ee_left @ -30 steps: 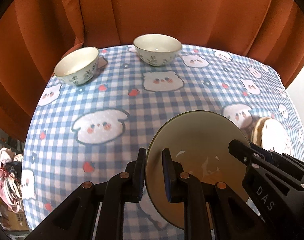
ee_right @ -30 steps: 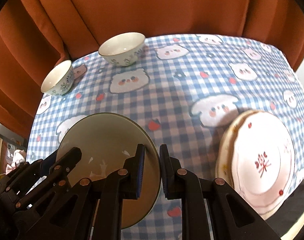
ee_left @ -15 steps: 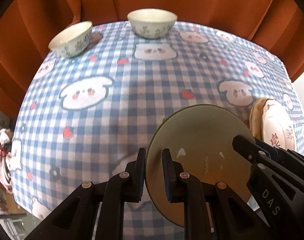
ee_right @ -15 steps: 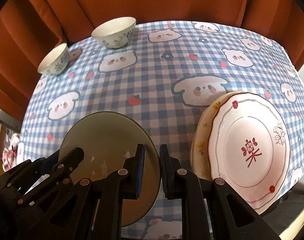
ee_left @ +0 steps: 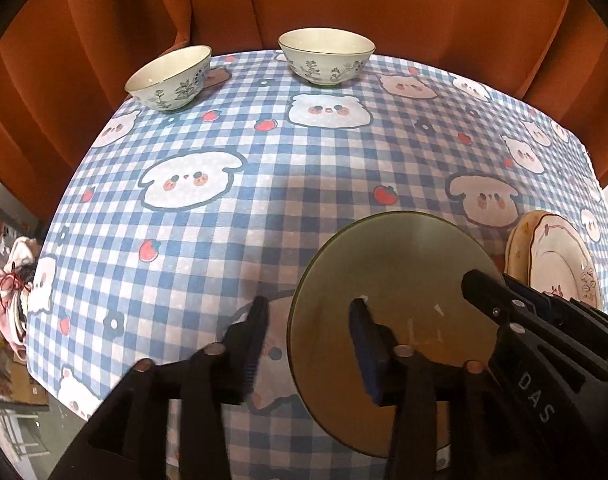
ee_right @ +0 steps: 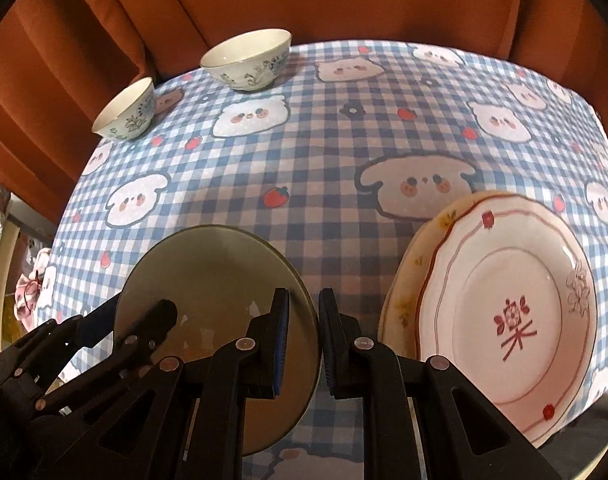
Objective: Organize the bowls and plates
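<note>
We hand the olive plate (ee_right: 208, 280) over above the bench (ee_left: 264, 200).
Left gripper (ee_left: 308, 344) jaws have just parted; right gripper (ee_right: 304, 340) jaws clamp its rim, bound for the stack.

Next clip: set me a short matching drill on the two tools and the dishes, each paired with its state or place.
Things:
1. left tool
2. right tool
3. olive plate
4. floral plate

States:
A. lies on top of a cream plate at the right
B. shut on the plate's right rim
C. held over the checked tablecloth
D. has just been opening, pads off the rim between them

Pairs: 1-D, 2-B, 3-C, 4-A
</note>
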A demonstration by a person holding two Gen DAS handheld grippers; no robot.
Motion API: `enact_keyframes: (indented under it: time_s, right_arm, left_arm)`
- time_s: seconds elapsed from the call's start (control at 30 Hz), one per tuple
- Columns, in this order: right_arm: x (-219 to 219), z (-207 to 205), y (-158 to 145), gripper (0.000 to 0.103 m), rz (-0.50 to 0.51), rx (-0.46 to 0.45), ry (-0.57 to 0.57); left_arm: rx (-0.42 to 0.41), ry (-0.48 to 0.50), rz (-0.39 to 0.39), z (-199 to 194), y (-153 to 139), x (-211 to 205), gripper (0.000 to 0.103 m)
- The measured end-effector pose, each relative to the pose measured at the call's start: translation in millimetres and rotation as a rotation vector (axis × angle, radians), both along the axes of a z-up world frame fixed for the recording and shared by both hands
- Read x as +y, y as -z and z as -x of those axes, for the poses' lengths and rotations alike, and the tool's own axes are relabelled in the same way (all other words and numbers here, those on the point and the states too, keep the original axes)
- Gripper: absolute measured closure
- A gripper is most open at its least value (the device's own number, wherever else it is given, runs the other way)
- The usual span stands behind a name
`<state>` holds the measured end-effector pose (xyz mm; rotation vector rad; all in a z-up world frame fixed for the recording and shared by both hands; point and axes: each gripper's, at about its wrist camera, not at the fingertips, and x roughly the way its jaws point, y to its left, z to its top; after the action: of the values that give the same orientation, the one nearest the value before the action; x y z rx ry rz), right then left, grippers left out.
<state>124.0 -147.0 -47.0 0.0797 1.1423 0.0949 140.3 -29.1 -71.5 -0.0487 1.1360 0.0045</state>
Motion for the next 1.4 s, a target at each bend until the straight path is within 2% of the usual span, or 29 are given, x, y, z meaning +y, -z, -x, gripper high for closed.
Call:
enact_keyframes:
  time_s: [0.17,0.23,0.37,0.6,0.73,0.87,1.07,1.4]
  right_arm:
    - [2.1,-1.8,0.9,0.084,0.010,0.022,-0.027]
    - [4.2,-2.2,-2.5,0.084,0.023,0.021,-0.034]
    - [5.2,-3.5,-6.9,0.084,0.034,0.025,-0.035]
    - [15.5,-7.2,-19.1,0.070,0.062,0.012,-0.021]
    - [29.0,-10.6,-29.0,0.069,0.077,-0.014,0.004]
    - [49.8,-15.2,-35.6,0.065,0.095,-0.021,0.028]
    - [84.8,-22.1,-40.1,0.046,0.110,-0.031,0.081]
    - [155.6,-50.3,-42.8,0.044,0.072,-0.060,0.137]
  left_arm:
    - [-0.024,-0.021,0.001,4.9,-8.7,3.7,0.044]
    - [-0.022,-0.040,0.017,6.9,-10.6,8.4,0.038]
    - [-0.019,-0.060,0.037,9.5,-16.8,16.1,0.033]
    - [-0.056,-0.053,0.053,7.0,-29.3,38.4,0.027]
    - [-0.067,-0.032,0.057,0.6,-36.0,57.9,0.024]
    - [-0.072,-0.026,0.073,-5.4,-39.0,83.3,0.022]
    - [-0.076,-0.008,0.082,-17.4,-40.9,128.7,0.019]
    - [-0.127,0.063,0.030,-61.5,-50.1,198.2,0.019]
